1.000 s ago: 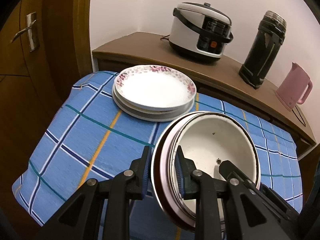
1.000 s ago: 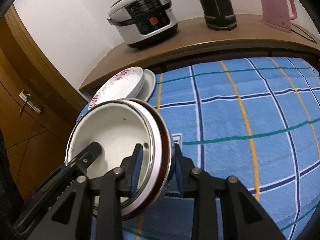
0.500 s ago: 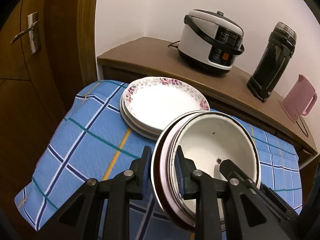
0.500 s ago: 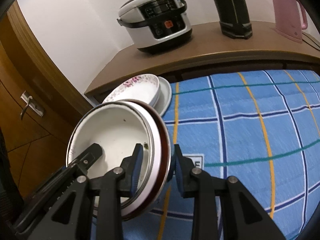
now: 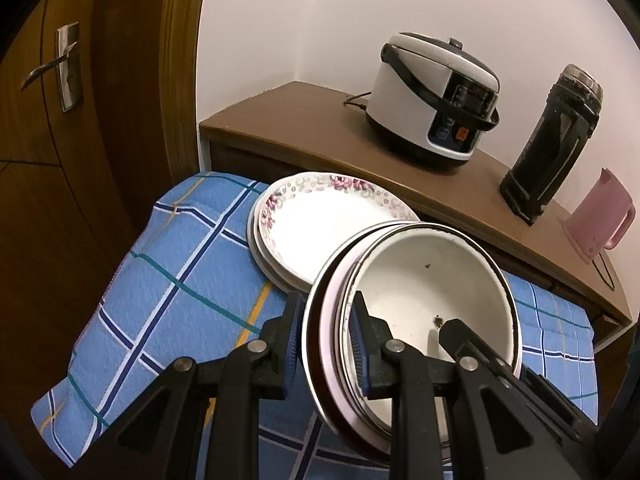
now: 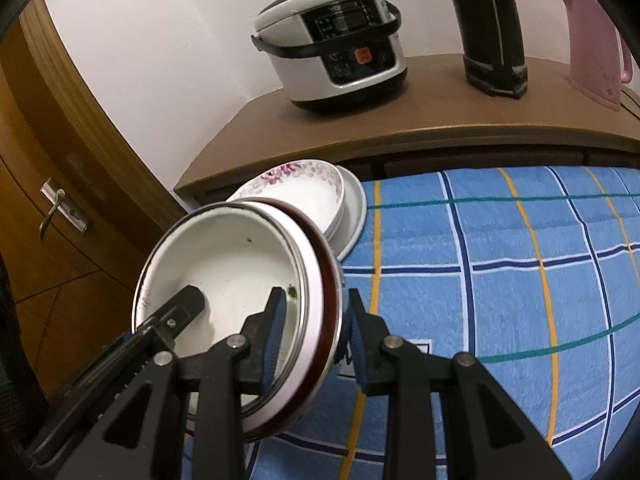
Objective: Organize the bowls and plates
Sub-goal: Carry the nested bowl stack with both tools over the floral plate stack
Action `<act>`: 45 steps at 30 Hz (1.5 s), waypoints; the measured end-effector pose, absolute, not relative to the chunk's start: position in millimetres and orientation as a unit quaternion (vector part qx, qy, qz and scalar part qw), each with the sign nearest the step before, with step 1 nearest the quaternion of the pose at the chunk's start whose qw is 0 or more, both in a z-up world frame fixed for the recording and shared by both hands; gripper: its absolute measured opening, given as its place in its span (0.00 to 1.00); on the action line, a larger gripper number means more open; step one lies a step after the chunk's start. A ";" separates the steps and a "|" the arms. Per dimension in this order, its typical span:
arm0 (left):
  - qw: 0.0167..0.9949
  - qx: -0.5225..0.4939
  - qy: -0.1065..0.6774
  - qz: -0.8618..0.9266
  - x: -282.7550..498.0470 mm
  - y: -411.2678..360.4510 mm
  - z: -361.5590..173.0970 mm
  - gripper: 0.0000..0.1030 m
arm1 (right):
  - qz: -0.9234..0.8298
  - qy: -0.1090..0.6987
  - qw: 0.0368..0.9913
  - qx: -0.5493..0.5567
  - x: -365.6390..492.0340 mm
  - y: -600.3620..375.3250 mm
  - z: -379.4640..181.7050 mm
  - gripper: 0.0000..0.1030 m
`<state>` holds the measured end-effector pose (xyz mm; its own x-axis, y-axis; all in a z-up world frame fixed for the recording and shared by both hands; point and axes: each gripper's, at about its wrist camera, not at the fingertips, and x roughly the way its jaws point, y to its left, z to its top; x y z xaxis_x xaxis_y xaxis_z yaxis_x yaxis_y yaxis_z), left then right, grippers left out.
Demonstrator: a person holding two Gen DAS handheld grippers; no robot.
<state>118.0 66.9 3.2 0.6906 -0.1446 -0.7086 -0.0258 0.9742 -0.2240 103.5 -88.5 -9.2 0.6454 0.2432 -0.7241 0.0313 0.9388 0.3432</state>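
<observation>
Both grippers carry one stack of bowls (image 5: 432, 292) between them, clear of the blue checked cloth (image 5: 168, 280). Left gripper (image 5: 326, 344) is clamped on the stack's left rim, one pad outside, one inside the top white bowl. Right gripper (image 6: 312, 332) is clamped on the opposite rim the same way. The stack looks like a white bowl nested in a pink one with a dark-rimmed one beneath.

It hangs just in front of the plates (image 5: 320, 224), a floral plate on plainer ones, near the cloth's far corner by the sideboard (image 5: 304, 128).

Likely step: set the bowls down by or on the plates. To do it well:
- keep both hands level, so the stack does not tilt or slip;
- lower together, evenly;
- clear the floral rim before descending;
- release both grips only once the base sits flat.
</observation>
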 end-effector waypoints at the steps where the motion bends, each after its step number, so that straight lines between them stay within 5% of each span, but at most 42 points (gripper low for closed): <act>1: 0.913 -0.109 0.391 -0.032 118.6 67.2 3.7 0.25 | 0.061 0.416 0.892 0.164 104.1 -88.6 -8.4 0.29; 45: 0.908 -0.122 0.398 -0.056 165.2 44.9 8.7 0.25 | 0.042 0.407 0.899 0.157 142.4 -113.2 1.4 0.29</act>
